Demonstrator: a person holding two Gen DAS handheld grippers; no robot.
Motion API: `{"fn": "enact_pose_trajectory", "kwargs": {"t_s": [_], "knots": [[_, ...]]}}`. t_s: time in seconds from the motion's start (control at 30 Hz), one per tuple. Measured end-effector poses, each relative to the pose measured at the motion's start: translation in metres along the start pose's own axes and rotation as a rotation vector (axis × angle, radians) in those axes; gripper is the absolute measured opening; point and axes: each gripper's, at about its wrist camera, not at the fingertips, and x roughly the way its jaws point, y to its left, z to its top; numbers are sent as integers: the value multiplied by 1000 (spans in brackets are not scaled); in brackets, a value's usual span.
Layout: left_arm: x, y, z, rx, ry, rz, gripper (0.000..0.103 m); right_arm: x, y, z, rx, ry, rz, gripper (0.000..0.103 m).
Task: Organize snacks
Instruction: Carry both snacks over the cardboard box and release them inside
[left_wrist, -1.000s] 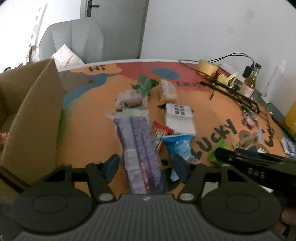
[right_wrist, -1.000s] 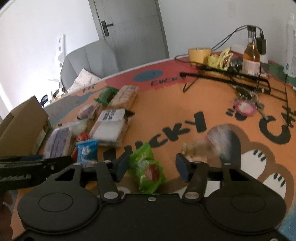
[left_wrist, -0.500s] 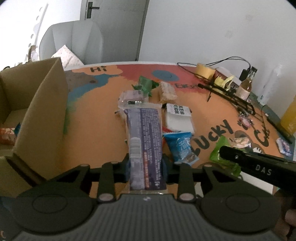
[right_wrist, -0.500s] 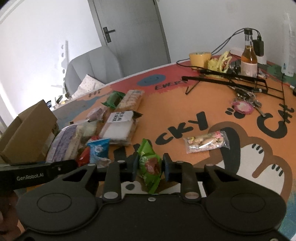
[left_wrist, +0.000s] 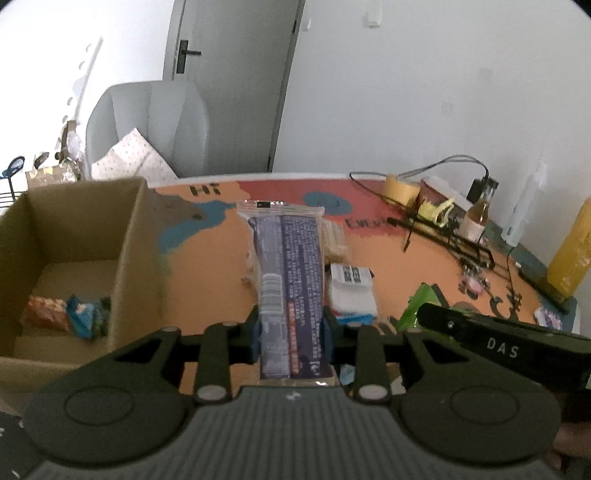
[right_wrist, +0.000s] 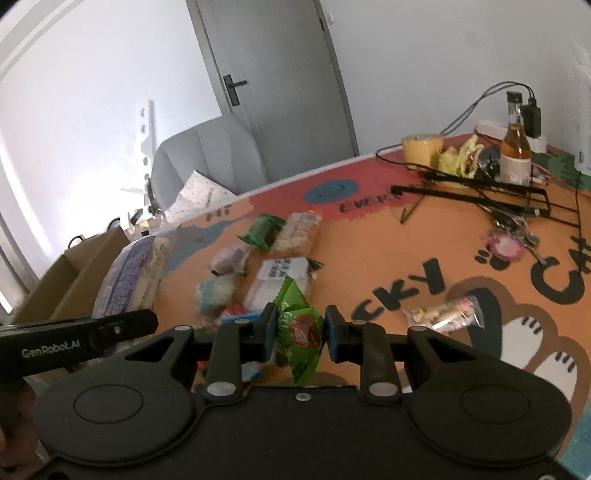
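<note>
Orange printed table bears scattered snack packets; cardboard box at its left.

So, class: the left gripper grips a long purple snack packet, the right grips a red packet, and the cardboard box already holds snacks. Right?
Not quite. In the right wrist view the right gripper grips a green snack packet, not red. The left gripper does grip the long purple snack packet, and the cardboard box holds snacks.

Purple packet, green packet, orange lettered, perhaps cartoon-printed, tablecloth.

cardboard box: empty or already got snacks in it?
Not empty. The left wrist view shows the open cardboard box with at least two packets on its floor: an orange packet and a blue packet. Most of the floor is bare.
</note>
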Motion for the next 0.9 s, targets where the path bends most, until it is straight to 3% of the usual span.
{"fn": "enact_pose_trajectory", "kwargs": {"t_s": [0.43,0.9], "knots": [[-32,20,23,-23,-91,11,30,-3,39,25,-22,-65,64,26],[-57,58,36,-77,-142,53,30,2,78,36,-47,-77,135,26]]}}
